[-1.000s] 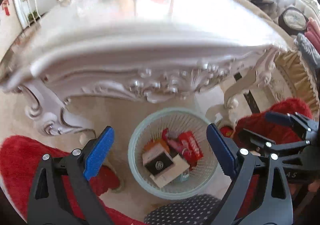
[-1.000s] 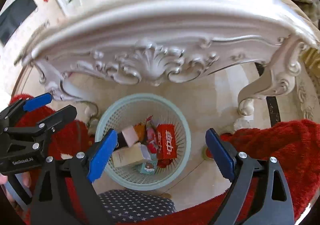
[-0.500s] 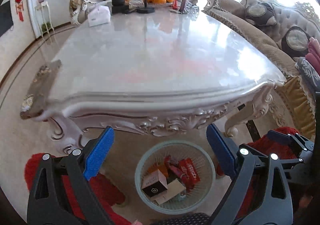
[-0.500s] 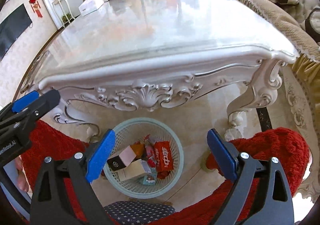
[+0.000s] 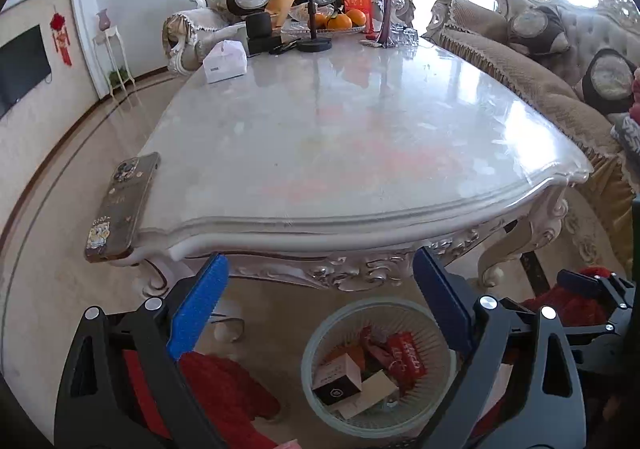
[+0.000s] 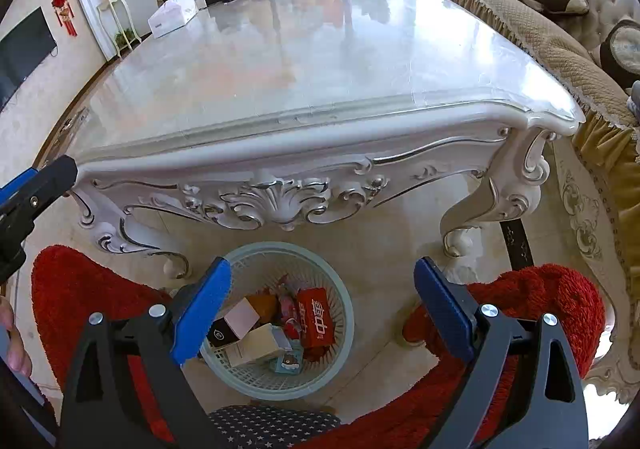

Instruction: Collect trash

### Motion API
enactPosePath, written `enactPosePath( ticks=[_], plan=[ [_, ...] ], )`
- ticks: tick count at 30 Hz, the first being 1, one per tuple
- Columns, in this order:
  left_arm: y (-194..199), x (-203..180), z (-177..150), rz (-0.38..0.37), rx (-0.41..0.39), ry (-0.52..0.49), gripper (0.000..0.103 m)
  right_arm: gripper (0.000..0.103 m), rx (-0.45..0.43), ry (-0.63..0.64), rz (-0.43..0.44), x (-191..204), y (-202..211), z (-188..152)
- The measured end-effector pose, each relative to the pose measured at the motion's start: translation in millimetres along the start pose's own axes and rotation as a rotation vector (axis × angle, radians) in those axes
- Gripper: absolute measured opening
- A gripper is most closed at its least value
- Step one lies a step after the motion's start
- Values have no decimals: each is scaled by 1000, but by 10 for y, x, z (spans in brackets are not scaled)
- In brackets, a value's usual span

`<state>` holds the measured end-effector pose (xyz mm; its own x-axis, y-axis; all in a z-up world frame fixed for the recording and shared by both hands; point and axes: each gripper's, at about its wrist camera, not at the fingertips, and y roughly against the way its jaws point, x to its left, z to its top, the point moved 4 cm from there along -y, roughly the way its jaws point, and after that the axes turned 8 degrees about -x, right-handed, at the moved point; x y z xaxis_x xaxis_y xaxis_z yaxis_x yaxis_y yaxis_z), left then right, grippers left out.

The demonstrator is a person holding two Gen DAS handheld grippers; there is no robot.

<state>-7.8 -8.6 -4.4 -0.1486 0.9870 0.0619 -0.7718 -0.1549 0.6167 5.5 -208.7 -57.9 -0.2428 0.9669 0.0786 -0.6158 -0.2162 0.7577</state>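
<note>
Left wrist: both grippers' fingers (image 5: 198, 307) spread wide, empty.

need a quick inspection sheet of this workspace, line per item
surface: marble table, near half bare and glossy
job's things: waste basket on the floor under the table edge, holding a red pack and small boxes
clutter: phone overhanging the left corner; tissue box, oranges, rose vase at the far end
grippers: left tongs and right tongs both open, empty, above the basket
cables: nothing seen
surroundings: sofas, wall tv, red rug
</note>
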Motion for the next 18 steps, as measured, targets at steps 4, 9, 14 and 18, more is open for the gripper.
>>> enactPosePath(
  ticks=[4, 9, 14, 18],
  plan=[
    [-16, -26, -15, -16, 10, -6, 91, 88, 7, 15, 9, 42, -1, -18],
    [-19, -26, -12, -22, 13, 3, 91, 88, 8, 28, 5, 74, -5, -26],
    [-26, -18, -4, -26, 8, 13, 91, 89, 5, 20, -3, 57, -9, -14],
    [-28, -23, 1, -21, 7, 11, 91, 88, 3, 21, 0, 64, -6, -16]
  ],
)
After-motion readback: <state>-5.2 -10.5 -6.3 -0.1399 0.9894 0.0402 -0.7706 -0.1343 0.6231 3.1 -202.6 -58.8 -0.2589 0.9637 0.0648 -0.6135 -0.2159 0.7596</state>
